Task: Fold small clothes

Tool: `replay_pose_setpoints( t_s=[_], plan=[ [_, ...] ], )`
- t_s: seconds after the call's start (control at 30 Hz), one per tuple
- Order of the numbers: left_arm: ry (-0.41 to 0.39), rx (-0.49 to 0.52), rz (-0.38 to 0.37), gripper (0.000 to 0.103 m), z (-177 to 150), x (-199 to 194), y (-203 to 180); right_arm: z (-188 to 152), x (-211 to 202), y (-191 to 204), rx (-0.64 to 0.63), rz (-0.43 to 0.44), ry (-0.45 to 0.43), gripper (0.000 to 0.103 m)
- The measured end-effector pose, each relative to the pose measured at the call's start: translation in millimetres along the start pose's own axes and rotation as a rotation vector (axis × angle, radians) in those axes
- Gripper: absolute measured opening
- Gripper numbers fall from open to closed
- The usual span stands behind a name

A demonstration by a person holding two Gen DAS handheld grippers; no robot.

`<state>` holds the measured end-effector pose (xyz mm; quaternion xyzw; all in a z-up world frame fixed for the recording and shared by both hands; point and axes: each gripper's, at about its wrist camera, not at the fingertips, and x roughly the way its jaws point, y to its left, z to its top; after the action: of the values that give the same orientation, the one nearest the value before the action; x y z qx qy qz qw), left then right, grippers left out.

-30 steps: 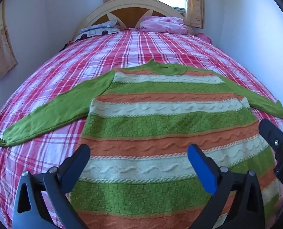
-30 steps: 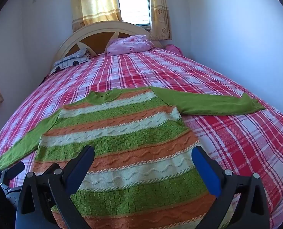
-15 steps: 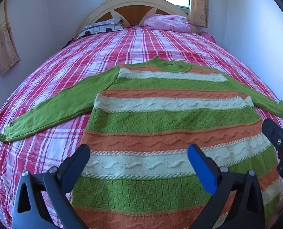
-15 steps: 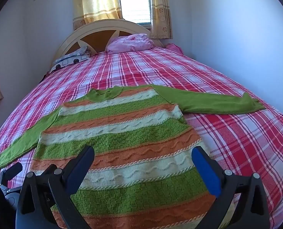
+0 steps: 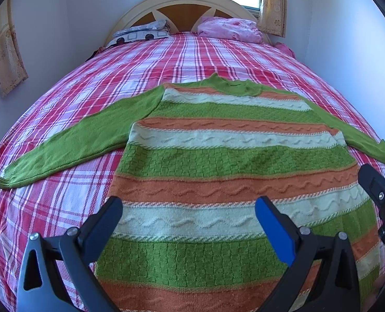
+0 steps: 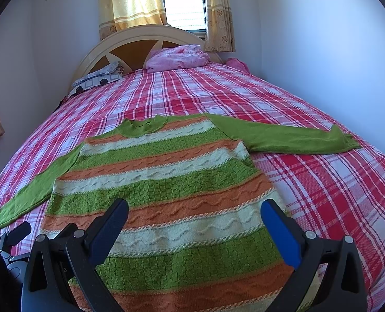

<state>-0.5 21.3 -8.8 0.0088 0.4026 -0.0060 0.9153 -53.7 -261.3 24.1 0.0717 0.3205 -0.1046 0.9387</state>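
left wrist: sweater (image 5: 218,161) flat on bed (image 5: 62,202), jaws apart.

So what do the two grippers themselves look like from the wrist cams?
Both look alike. The left gripper has two black triangular arms with cut-out holes and silver pivot screws, ending in flat angled pads that show blue on their inner faces. The right gripper has the same black frame, silver screws and blue-faced pads. No cables, markings, hands or sleeves show in either view.

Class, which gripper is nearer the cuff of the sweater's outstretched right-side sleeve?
Right. The right gripper hovers over the hem, on the cuff's side; the left gripper is farther across.
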Motion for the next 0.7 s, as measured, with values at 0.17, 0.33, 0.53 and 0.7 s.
replay_pose_setpoints(
  t_s=[0.17,0.33,0.53,0.7],
  plan=[
    [0.001,0.000,-0.001,0.103,-0.1,0.4,1.2,-0.1,-0.1,0.6,0.000,0.000,0.000,0.102],
    [0.000,0.001,-0.002,0.103,-0.2,1.0,1.4,-1.0,0.1,0.3,0.008,0.002,0.003,0.102],
    [0.002,-0.001,-0.003,0.103,-1.2,1.3,1.0,-2.6,0.1,0.2,0.008,0.003,0.005,0.102],
    [0.000,-0.001,-0.002,0.103,-1.8,1.4,0.6,-2.3,1.0,-0.6,0.009,0.004,0.006,0.102]
  ],
)
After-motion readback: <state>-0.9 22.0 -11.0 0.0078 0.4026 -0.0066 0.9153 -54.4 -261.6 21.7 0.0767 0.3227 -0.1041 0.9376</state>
